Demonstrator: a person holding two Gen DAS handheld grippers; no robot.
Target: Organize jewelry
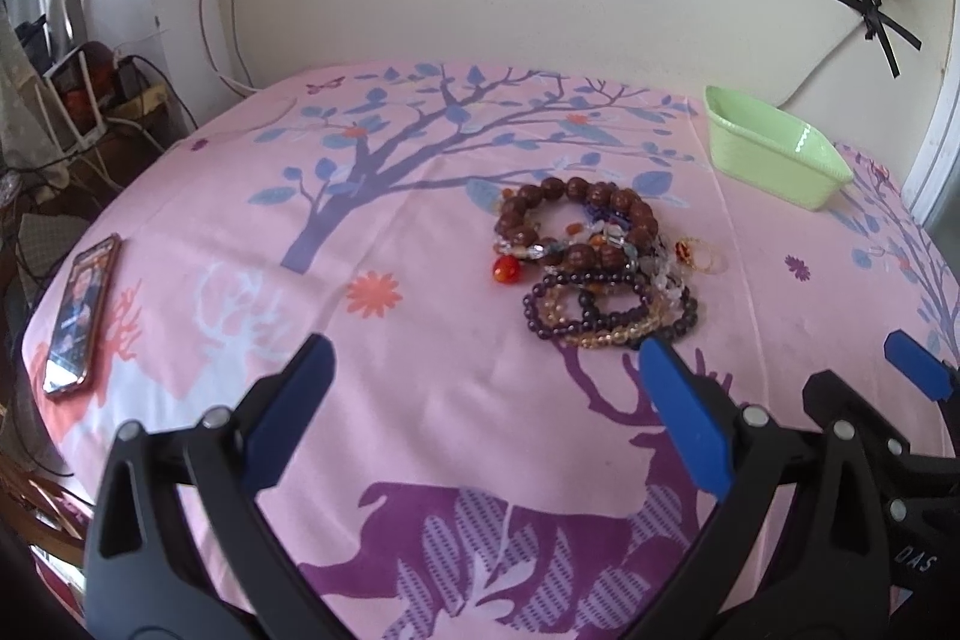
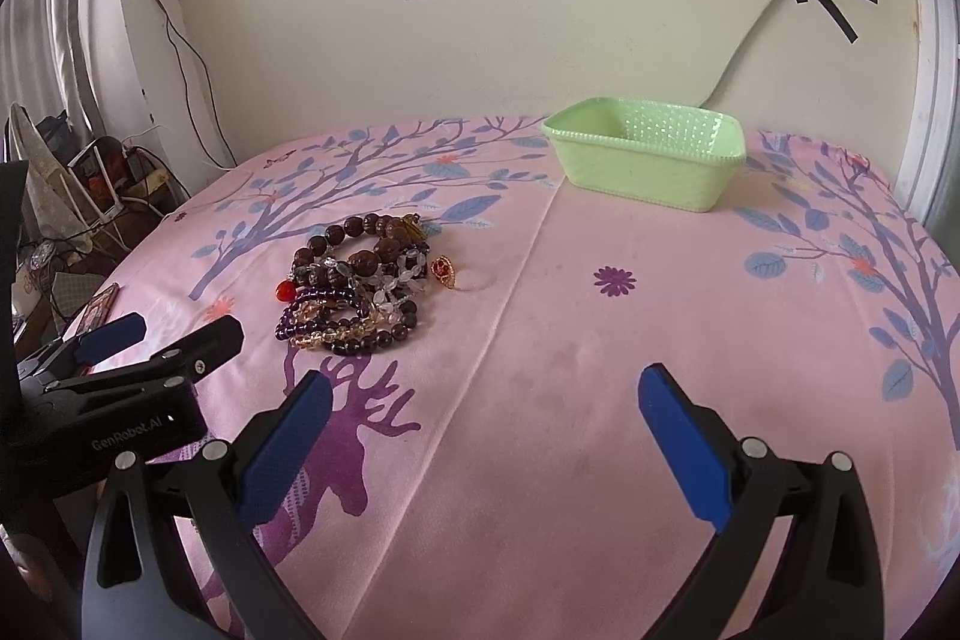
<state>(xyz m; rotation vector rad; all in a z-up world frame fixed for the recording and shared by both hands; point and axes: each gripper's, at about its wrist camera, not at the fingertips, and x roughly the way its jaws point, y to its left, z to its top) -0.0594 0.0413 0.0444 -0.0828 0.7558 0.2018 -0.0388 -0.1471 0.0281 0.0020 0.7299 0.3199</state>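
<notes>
Left wrist view shows the left claw (image 1: 486,388) spread wide and empty, hovering above the pink cloth (image 1: 420,370) on the desk, its right fingertip just short of the jewelry pile (image 1: 594,268). Right wrist view has the right claw (image 2: 486,400) likewise released and empty, over bare cloth, with the pile ahead to its left and the green basket (image 2: 648,166) farther ahead, near the wall.

Nothing looks sorted yet: the basket appears empty and every piece sits in the heap, so this reads as the approach before a first pick. The next move likely calls for lowering one claw onto a single strand at the pile's edge and lifting it clear without dragging its neighbours.

The pile is a tangle of beaded bracelets: big brown beads at the back, dark purple and amber strands in front, clear beads between, a red charm (image 1: 506,270) on the left, and a thin gold ring (image 1: 702,256) lying just beside it on the right.
</notes>
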